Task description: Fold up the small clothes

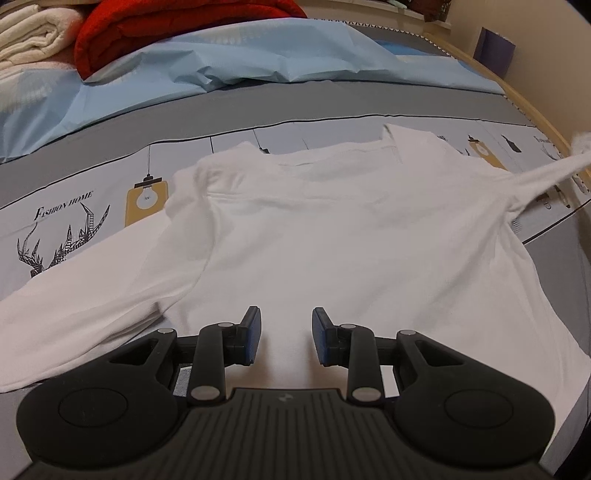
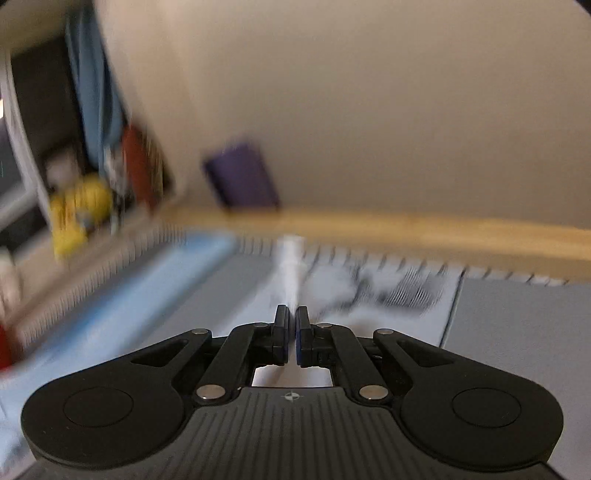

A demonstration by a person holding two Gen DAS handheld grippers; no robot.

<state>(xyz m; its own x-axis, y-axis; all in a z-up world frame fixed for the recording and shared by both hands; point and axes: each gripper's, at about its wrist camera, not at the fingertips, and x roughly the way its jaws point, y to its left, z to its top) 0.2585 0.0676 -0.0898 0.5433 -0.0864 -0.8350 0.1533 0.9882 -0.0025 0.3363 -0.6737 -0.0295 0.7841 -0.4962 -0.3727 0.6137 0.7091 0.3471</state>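
A white long-sleeved shirt (image 1: 332,236) lies spread on the bed, collar at the far side. Its left sleeve (image 1: 92,295) lies flat toward the near left. Its right sleeve (image 1: 546,173) is stretched taut up to the right edge. My left gripper (image 1: 286,314) is open and empty, hovering over the shirt's lower body. My right gripper (image 2: 292,312) is shut on a narrow strip of white fabric (image 2: 290,269) that stretches away from the fingertips; that view is motion-blurred.
The bed has a grey and light-blue printed sheet (image 1: 92,192). A rumpled blue cover (image 1: 221,62), a red blanket (image 1: 166,29) and white towels (image 1: 33,33) lie at the far side. A wooden bed frame (image 1: 535,107) (image 2: 406,225) borders the right. A purple bag (image 2: 243,177) stands by the wall.
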